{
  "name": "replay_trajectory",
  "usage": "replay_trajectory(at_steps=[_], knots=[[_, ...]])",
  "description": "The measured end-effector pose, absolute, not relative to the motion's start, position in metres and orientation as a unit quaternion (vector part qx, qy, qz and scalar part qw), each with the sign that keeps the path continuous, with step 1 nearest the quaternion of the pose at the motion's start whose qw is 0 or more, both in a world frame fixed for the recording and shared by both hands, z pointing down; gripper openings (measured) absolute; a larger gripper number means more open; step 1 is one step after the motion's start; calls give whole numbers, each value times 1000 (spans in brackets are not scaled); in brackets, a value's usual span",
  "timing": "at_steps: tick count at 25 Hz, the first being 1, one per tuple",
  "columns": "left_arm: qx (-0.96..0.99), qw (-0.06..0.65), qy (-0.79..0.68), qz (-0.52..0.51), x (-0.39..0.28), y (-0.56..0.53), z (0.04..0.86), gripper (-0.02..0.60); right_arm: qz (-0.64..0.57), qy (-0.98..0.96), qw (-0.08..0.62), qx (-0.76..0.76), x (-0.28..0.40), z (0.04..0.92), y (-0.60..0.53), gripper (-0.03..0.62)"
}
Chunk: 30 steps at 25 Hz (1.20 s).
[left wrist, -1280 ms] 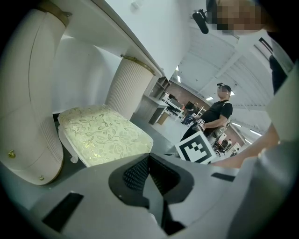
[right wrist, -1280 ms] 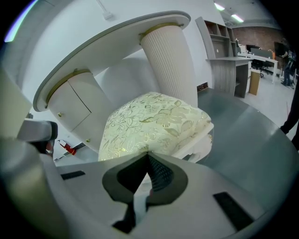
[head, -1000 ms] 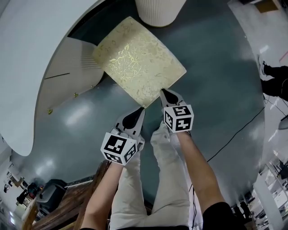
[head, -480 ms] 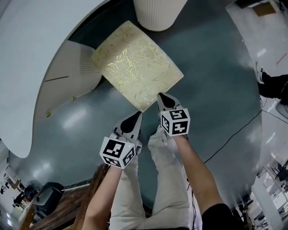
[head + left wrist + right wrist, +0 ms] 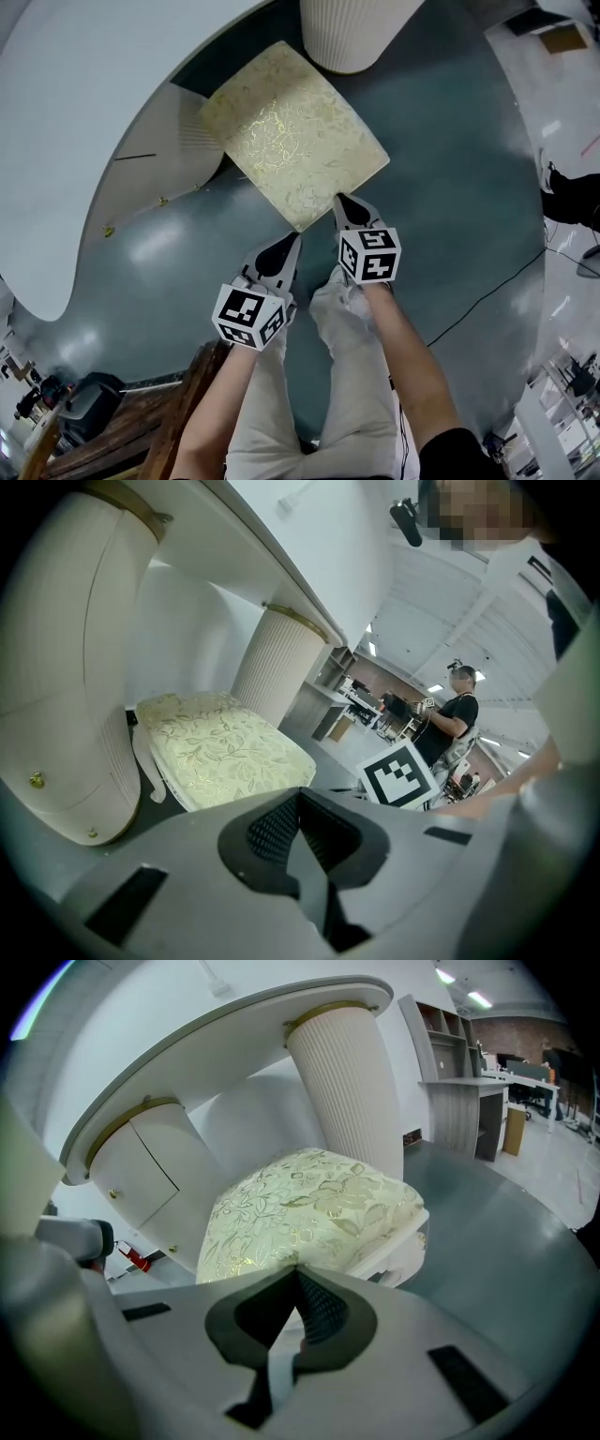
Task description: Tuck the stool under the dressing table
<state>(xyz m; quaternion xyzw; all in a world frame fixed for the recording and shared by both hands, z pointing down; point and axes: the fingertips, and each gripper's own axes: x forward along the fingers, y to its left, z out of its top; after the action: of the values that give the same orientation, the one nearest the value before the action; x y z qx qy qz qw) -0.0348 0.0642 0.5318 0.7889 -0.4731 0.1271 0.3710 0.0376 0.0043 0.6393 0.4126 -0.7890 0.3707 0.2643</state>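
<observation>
Nudged nearer the pedestal (image 5: 349,33) since 1 second ago, the stool (image 5: 292,131) sits upper centre, partly under the dressing table (image 5: 75,122), and we judge its soft cushion over a stiff, light frame best pushed at the near edge by our left gripper (image 5: 292,242) and right gripper (image 5: 342,201), both closed and empty.

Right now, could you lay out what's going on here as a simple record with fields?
Stool: gold-patterned cushion, seat mostly out from under the table
Dressing table: white curved top, fluted leg beside the stool
Left gripper: jaws together, nothing held, by the stool's near corner
Right gripper: jaws together, nothing held, by the stool's near edge
Floor: dark, glossy
</observation>
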Motion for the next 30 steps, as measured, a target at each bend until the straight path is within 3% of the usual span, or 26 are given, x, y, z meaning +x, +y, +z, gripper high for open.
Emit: replay_trajectory(at_steps=[30], knots=[[779, 357, -507, 93, -19, 66, 540, 9, 345, -818, 259, 381, 34, 639, 4, 8]])
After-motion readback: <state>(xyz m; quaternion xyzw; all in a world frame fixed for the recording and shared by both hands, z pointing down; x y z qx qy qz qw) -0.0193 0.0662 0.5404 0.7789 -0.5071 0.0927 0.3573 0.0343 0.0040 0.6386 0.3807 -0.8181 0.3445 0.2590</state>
